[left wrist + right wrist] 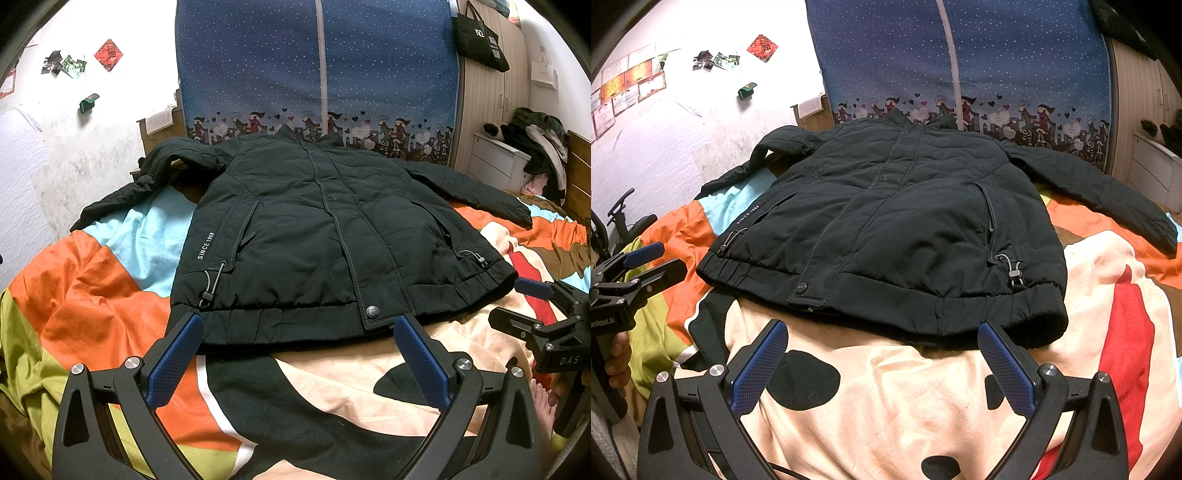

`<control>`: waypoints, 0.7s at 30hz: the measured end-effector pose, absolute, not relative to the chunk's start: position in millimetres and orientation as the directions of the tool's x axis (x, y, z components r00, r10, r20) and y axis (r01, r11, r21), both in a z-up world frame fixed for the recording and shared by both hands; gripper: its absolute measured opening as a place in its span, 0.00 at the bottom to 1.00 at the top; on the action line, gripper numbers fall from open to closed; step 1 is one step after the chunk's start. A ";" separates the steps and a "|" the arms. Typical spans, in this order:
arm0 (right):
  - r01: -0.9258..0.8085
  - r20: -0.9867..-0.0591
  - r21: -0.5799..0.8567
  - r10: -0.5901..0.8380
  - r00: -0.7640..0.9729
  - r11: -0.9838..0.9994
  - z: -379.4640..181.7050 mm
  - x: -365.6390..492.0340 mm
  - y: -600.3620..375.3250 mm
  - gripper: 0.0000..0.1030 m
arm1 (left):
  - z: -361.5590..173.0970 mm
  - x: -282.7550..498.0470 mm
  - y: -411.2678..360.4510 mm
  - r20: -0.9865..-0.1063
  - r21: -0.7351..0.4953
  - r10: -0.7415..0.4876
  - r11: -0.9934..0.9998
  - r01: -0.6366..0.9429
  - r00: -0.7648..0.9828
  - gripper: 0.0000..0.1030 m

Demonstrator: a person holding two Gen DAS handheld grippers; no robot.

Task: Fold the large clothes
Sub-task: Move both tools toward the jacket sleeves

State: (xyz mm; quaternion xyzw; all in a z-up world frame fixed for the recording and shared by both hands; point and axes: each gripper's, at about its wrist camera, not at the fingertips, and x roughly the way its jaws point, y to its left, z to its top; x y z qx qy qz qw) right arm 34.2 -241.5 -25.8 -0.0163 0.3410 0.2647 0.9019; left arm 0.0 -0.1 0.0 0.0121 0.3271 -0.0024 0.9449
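A dark padded jacket [317, 229] lies flat, front up and zipped, on a colourful bedspread [92, 295], both sleeves spread out to the sides. It also shows in the right wrist view [894, 221]. My left gripper [299, 325] is open and empty, its blue pads just short of the jacket's hem, left of the snap button. My right gripper [882, 332] is open and empty at the hem's right part. The right gripper also shows at the right edge of the left wrist view [535, 306]; the left gripper shows at the left edge of the right wrist view [642, 266].
A blue dotted fabric wardrobe [317, 74] stands behind the bed. A white drawer unit [495, 158] with piled clothes [535, 144] is at the right. A black bag [480, 37] hangs on a wooden cupboard. A white wall is at the left.
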 end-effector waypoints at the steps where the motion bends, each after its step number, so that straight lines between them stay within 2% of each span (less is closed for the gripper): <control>1: -0.489 -0.624 0.151 0.466 0.627 0.859 -25.8 34.2 -241.4 1.00 | 0.0 0.0 -0.2 -0.618 0.021 0.003 1.000 0.013 0.786 0.98; 15: -0.472 -0.653 0.118 0.426 0.626 0.874 -30.7 38.5 -235.5 1.00 | -5.1 8.7 7.2 -0.652 0.024 0.039 0.999 -0.031 0.757 0.98; 19: -0.459 -0.626 0.073 0.399 0.670 0.886 -18.5 45.4 -236.6 1.00 | -4.9 22.1 10.2 -0.669 0.046 0.091 0.996 -0.082 0.738 0.98; 21: -0.451 -0.619 0.057 0.386 0.684 0.891 -9.7 51.6 -237.1 1.00 | -2.6 33.0 12.1 -0.687 0.028 0.078 0.996 -0.081 0.723 0.98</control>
